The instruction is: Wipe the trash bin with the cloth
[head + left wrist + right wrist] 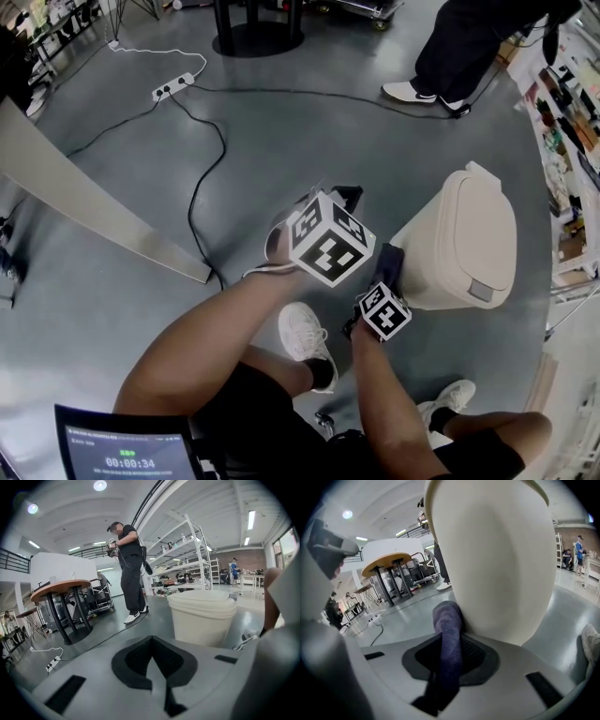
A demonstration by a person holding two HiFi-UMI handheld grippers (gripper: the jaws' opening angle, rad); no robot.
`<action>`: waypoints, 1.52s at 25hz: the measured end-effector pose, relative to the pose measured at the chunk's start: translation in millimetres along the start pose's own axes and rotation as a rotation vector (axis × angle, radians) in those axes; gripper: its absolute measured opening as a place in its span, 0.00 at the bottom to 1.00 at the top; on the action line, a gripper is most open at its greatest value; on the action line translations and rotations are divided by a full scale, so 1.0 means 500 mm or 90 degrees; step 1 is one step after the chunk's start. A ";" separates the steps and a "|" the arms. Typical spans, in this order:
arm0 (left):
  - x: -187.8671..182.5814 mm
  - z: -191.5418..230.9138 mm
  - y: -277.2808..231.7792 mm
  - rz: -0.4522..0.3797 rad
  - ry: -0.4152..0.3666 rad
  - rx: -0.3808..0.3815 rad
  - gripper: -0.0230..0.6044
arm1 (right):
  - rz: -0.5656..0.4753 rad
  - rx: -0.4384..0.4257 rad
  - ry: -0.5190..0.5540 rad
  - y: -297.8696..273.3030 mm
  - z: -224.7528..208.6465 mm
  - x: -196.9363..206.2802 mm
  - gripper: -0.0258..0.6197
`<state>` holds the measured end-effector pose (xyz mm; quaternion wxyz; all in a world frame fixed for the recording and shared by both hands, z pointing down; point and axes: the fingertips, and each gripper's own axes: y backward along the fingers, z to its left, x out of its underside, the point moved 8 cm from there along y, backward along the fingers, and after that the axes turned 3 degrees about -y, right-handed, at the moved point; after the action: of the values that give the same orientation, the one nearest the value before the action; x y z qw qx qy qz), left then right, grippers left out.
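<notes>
Step in hand: wiping the side wall of the trash bin (pixel 464 239), as I judge it; the cloth (pixel 447 630) is pressed against the pale wall low down.
Right gripper (pixel 451 660): jaws clamped on the purple cloth, whose folded end sticks out past them and touches the bin.
Left gripper (pixel 152 670): jaws closed together with nothing between them (idle, apart from the bin, at the centre of the head view).
Bin's place: on the grey floor (pixel 281 131), right of centre in the head view, lid down.
Next move: probably a sweep along or up the wall, keeping the cloth in contact; the lid would want a pass too.
Writing: a screen (pixel 127 450) at the lower left of the head view shows a timer, 00:00:34; no brand shows on the bin.
</notes>
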<state>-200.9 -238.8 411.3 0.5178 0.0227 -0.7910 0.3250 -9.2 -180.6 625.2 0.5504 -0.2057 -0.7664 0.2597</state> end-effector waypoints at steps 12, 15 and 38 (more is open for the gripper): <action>0.000 0.001 -0.010 -0.003 0.015 -0.005 0.04 | -0.182 -0.097 -0.043 0.094 0.124 -0.252 0.18; -0.007 -0.006 -0.013 -0.008 -0.001 -0.004 0.04 | -0.160 -0.078 -0.072 0.076 0.121 -0.258 0.18; 0.043 0.008 -0.023 0.012 0.037 0.024 0.04 | -0.052 0.073 -0.168 -0.082 0.066 -0.103 0.18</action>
<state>-209.8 -243.2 434.0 0.5371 0.0156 -0.7696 0.3451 -25.6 -249.0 604.3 0.4660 -0.1066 -0.8235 0.3055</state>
